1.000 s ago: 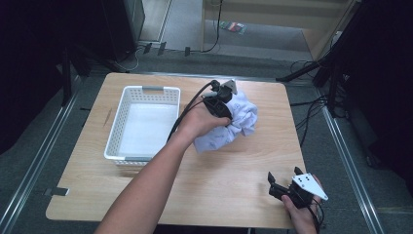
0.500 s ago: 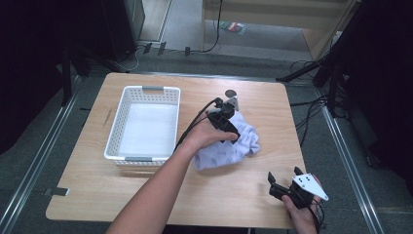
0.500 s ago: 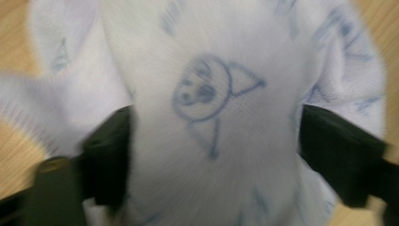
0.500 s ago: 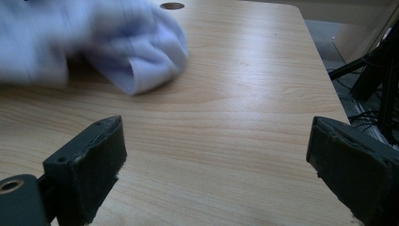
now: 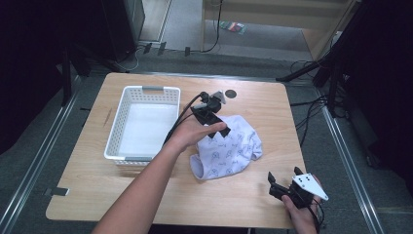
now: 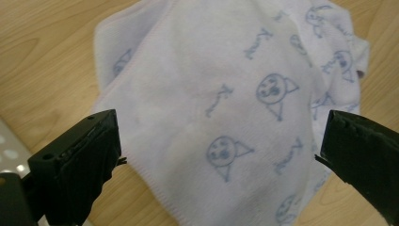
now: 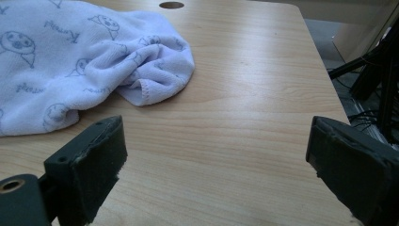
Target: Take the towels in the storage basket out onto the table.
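towel (image 6: 221,108) print unreadable; left gripper (image 6: 221,155) just spread above it, right gripper (image 7: 216,160) spread, empty.

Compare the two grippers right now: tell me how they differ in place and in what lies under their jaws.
The left gripper hangs over the middle of the table, right above the towel; the right gripper sits at the near right corner, off the towel. The left gripper's jaws have just been opening and straddle the towel without pressing it; the right gripper's have been closing a little, over bare wood. Both stand open and hold nothing.
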